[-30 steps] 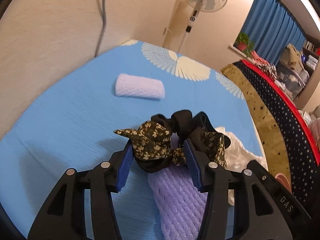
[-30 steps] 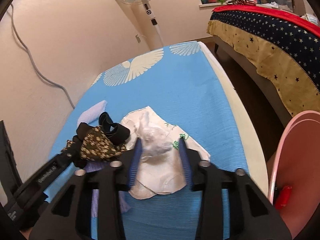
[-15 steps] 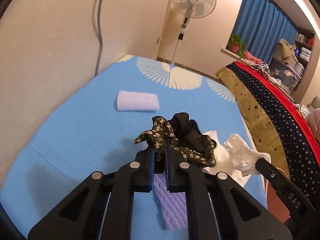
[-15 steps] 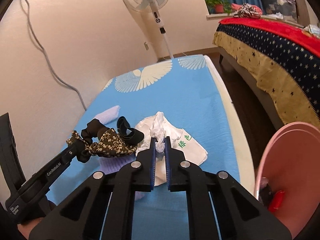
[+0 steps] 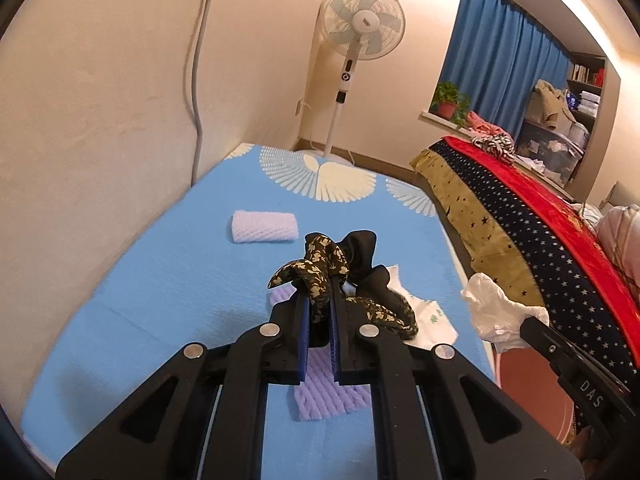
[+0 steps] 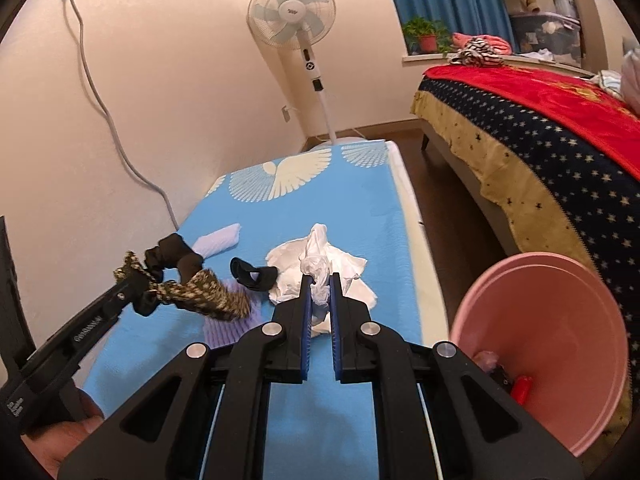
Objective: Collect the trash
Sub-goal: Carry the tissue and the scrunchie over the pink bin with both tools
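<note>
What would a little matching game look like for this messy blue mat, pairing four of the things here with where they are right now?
Things:
1. floral and black cloth
2. crumpled white plastic
3. pale foam roll
4. pink bucket

Places:
A. lying alone on the blue mat, toward the wall
B. pinched in the left gripper
C. beside the mat, past its edge, with small items inside
D. pinched in the right gripper

Pairs: 1-B, 2-D, 3-A, 4-C
</note>
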A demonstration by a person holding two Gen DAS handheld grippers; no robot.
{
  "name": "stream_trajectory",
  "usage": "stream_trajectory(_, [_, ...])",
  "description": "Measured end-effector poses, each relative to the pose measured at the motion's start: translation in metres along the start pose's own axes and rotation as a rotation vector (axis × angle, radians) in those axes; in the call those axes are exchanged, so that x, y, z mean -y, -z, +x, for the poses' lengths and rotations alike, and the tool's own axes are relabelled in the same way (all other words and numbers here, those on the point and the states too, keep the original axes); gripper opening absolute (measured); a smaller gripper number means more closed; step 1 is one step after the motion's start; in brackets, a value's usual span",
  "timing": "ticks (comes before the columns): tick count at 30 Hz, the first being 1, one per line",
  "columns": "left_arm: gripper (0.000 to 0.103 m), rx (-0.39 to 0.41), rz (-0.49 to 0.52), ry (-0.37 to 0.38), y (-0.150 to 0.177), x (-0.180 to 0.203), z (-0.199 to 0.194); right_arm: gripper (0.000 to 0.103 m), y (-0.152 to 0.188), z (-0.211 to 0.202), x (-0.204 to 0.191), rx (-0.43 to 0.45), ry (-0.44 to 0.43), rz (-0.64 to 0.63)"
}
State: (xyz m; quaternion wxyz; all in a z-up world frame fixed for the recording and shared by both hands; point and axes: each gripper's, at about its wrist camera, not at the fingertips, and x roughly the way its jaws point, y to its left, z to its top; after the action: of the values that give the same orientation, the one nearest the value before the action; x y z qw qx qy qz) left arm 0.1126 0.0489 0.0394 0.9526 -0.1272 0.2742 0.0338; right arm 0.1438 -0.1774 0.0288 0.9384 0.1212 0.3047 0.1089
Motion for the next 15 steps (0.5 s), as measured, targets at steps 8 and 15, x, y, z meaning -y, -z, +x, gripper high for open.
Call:
stream_trajectory(8, [0.008, 0.034, 0.033, 0.027, -0.001, 0.009, -0.033, 0.009, 0.001, -0.035, 0.005, 0.038, 0.01, 0.0])
stream_trajectory(15, [0.008, 0.034, 0.039, 0.065, 0.004, 0.018, -0.054, 0.009, 0.002, -0.061, 0.013, 0.065, 0.025, 0.005])
